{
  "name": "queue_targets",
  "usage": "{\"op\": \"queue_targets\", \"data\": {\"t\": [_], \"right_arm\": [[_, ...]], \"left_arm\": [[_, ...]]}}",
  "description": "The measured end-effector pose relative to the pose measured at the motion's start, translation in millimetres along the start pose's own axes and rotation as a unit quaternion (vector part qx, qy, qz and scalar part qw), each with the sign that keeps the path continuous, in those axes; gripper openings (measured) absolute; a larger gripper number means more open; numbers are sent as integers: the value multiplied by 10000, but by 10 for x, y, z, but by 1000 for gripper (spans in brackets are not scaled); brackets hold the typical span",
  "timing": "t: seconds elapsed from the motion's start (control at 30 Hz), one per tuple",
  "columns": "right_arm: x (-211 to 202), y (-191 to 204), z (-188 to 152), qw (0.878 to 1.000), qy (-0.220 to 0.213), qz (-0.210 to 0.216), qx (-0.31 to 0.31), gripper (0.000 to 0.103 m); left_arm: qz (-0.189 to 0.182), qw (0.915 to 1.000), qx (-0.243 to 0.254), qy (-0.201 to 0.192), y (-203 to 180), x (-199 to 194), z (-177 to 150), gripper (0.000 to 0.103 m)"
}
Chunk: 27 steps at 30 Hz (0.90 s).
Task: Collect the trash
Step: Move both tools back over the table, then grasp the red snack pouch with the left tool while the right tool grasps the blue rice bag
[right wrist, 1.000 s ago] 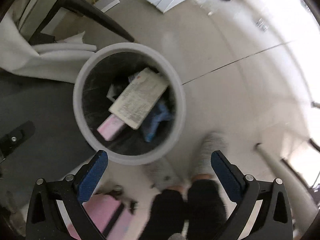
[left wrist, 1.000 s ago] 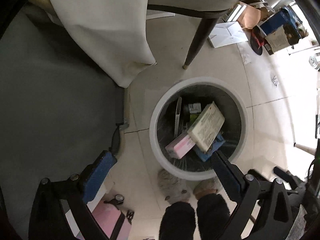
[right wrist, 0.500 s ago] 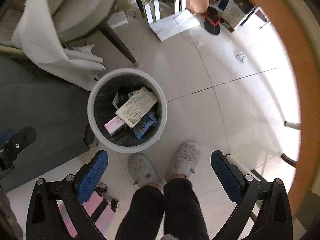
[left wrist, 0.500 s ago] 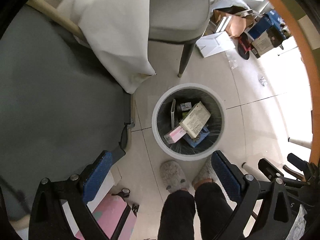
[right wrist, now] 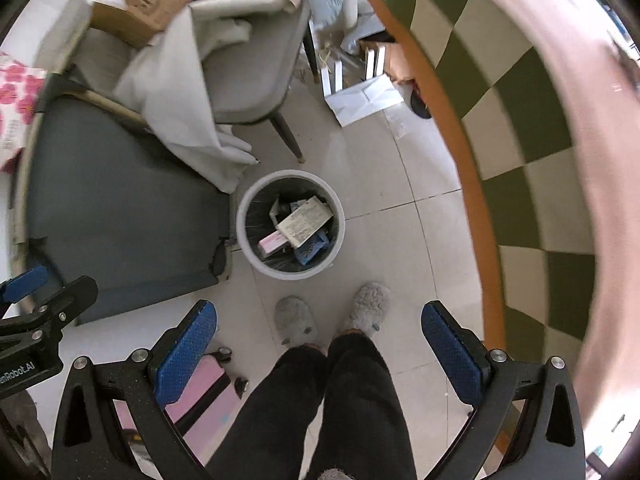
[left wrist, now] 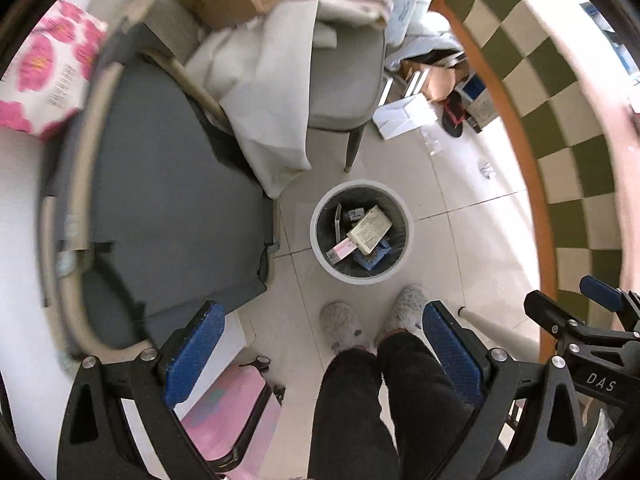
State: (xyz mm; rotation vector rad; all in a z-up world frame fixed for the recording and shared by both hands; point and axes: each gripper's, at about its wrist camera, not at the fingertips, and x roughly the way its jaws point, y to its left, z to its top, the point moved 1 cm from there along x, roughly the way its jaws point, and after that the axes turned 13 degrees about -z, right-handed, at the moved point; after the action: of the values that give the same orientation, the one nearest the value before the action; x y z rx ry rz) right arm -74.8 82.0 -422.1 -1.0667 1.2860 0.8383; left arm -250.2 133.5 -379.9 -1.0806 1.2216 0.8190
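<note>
1. Left gripper (left wrist: pixel 322 344) and right gripper (right wrist: pixel 318 336): both spread wide, blue pads apart, nothing between them. Each hangs high over the floor, pointing down.
2. Below them: a person's dark trouser legs and grey slippers (right wrist: pixel 370 306) on pale tile; a pink case (left wrist: pixel 230 416) to the left.
3. Just beyond the slippers, the white bin (left wrist: pixel 320 236) stands upright beside a grey mat (left wrist: pixel 160 208). Inside: a printed cream box (left wrist: pixel 369 229) on top, a pink box (left wrist: pixel 341 249), something blue.
4. Change: a second ago the bin filled both views; now it is small and well below. Judgement: the drop-off is done and both tools are heading for more trash.
5. Farther: chair (left wrist: pixel 348 76) with draped cloth, cardboard box, checked tabletop at right.
6. Writing: "DAS" on the neighbouring gripper; "nRobot.AI", partly cut off. Box print too small to read.
</note>
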Motion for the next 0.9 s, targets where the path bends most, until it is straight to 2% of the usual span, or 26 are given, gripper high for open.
{"op": "queue_targets", "data": {"t": [0.13,0.3,0.43,0.6,0.7,0.77,0.9], "right_arm": [[-500,-46,-127,9998,-122,168,55,103],[-975,-204,-194,9963,-256,710,417,103],[-1284,-566,-81,9894,-393,1044,926,103],[-1430,-1332,156,9814,-569,995,1542,103],[-1443,-2042,300,9759,-562,732,1978,103],[-1428,-2553,375,9737,-498,491,2170,103],[-1251,-3702,505,9703,-193,-267,2396,103]], "left_arm": [[38,9997,126,-216,-103,-491,-84,101],[160,9984,201,-504,-271,-947,-51,101],[267,9948,519,-829,-606,-1230,154,101],[300,9885,1109,-985,-1354,-1283,568,101],[264,9802,1656,-1056,-2052,-1228,844,101],[232,9702,2160,-1074,-2618,-1133,1038,101],[320,9389,3279,-992,-3838,-816,1376,101]]}}
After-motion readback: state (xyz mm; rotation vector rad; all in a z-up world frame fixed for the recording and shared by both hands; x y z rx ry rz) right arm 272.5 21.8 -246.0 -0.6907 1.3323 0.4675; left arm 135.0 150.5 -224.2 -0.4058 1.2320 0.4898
